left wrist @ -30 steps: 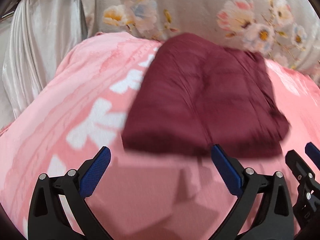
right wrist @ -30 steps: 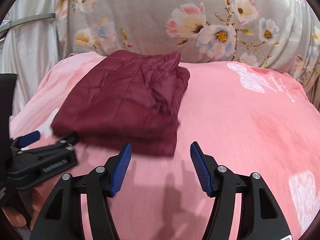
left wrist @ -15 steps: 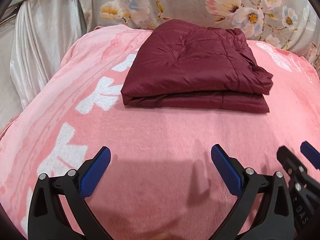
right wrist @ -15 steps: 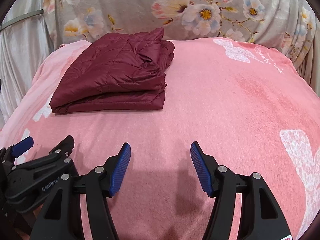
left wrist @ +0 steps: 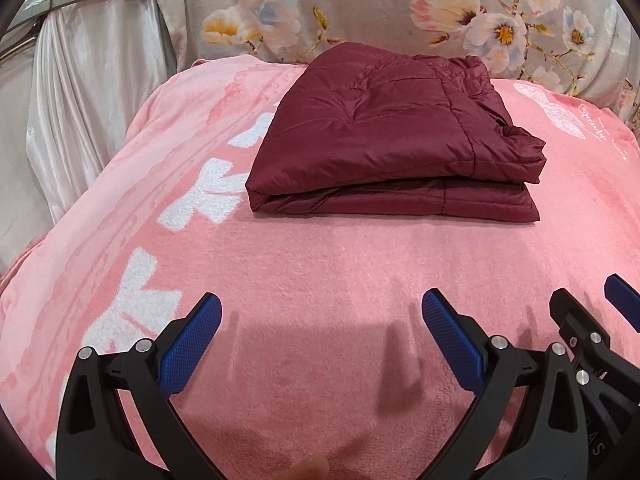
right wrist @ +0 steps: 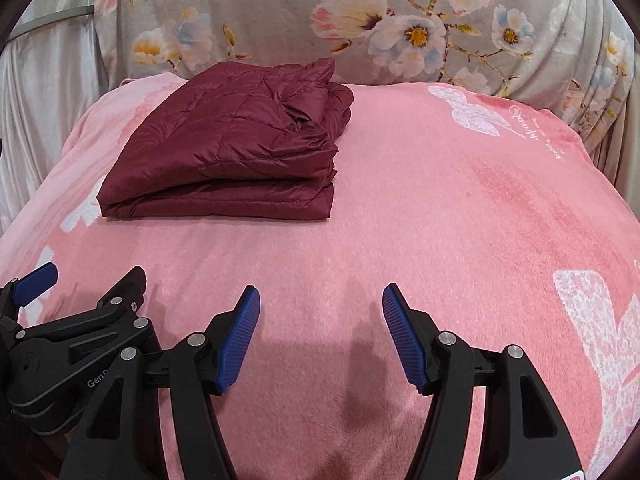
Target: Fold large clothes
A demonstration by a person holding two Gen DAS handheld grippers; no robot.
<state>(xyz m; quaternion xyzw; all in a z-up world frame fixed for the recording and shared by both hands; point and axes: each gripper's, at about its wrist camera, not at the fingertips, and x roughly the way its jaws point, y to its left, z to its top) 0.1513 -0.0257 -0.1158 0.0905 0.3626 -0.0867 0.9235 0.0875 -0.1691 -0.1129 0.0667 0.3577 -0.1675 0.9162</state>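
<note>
A dark red quilted jacket (left wrist: 392, 136) lies folded in a flat stack on the pink blanket (left wrist: 320, 272); it also shows in the right wrist view (right wrist: 228, 156), at the far left. My left gripper (left wrist: 320, 320) is open and empty, well short of the jacket's near edge. My right gripper (right wrist: 320, 312) is open and empty, near the blanket's front, to the right of the jacket. Each gripper shows at the edge of the other's view: the right one (left wrist: 592, 316) and the left one (right wrist: 92, 284).
The pink blanket (right wrist: 440, 208) with white butterfly prints covers the whole surface. A grey floral cloth (right wrist: 360, 20) hangs behind it. A pale satin curtain (left wrist: 80, 100) hangs at the left.
Both grippers have pulled back from the folded jacket toward the front of the blanket. The jacket lies still and farther off than before.
</note>
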